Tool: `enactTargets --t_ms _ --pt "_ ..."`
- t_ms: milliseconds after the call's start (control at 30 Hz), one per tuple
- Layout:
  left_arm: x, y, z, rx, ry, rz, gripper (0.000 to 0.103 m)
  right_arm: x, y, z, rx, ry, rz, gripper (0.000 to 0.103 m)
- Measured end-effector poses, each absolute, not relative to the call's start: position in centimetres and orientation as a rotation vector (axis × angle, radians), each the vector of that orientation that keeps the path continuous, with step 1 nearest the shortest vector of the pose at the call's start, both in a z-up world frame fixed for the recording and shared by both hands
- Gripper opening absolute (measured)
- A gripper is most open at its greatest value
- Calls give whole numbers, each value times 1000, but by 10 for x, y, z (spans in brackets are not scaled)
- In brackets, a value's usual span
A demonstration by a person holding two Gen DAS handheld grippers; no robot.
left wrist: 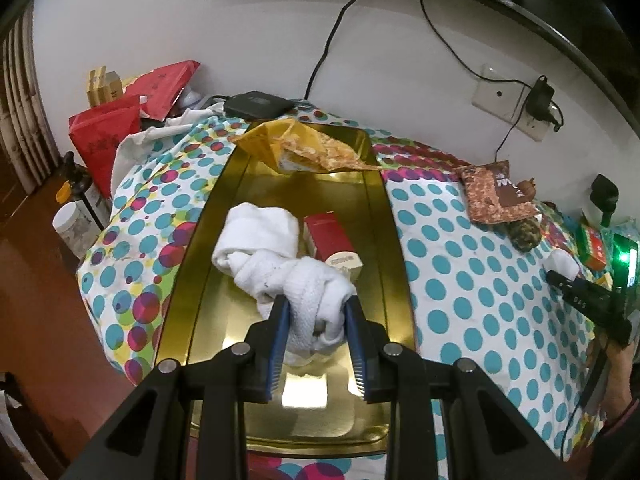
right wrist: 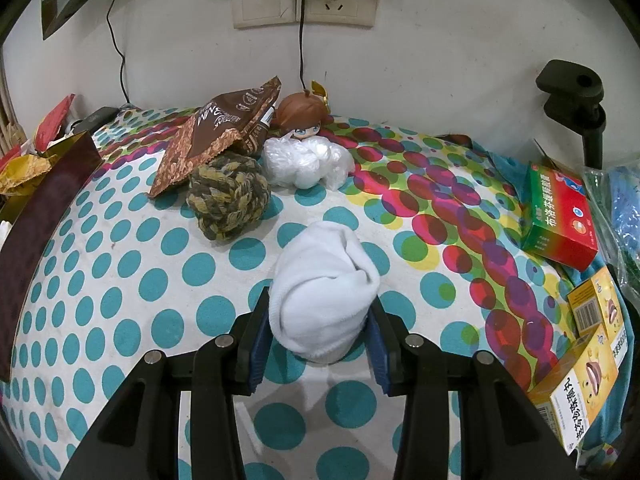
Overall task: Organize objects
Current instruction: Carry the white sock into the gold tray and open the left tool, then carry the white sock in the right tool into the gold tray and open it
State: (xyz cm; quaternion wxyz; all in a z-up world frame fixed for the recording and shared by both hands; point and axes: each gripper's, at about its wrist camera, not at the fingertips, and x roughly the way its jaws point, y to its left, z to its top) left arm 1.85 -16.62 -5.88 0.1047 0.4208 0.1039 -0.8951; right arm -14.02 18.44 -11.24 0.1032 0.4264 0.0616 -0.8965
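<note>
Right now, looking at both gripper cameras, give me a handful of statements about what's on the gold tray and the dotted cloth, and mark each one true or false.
1. The left gripper is clamped on a white sock over the gold tray. True.
2. The right gripper is empty. False: it holds a rolled white sock above the dotted cloth.
3. A red box lies in the tray. True.
4. The rope ball lies in the tray. False: it rests on the cloth beside the brown snack bag.
5. The green and red box sits at the cloth's right side. True.
</note>
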Motion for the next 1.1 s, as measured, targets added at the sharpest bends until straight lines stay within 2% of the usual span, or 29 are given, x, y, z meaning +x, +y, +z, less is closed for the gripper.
enactTargets --t_ms 267,400,467,600,733,867,1100 --pt "19 -180 -60 1229 342 -2608 31 -139 180 -113 1257 207 -2652 39" --pt "22 -180 -59 1232 303 -2598 33 -139 180 -113 1257 209 -2652 39" --pt "24 -180 -58 1253 315 -2592 37 -139 181 -113 1258 207 -2652 39" --pt "28 -184 -56 1292 379 -2586 38 -139 181 -113 1258 205 -2651 39" --pt "36 -186 -51 1283 351 -2590 38 -139 180 -112 1257 211 -2652 39" --pt "43 -183 -40 1253 302 -2607 45 -139 181 -111 1247 211 -2658 39" --pt "46 -187 -34 1221 332 -2620 46 -137 189 -106 1218 170 -2693 39"
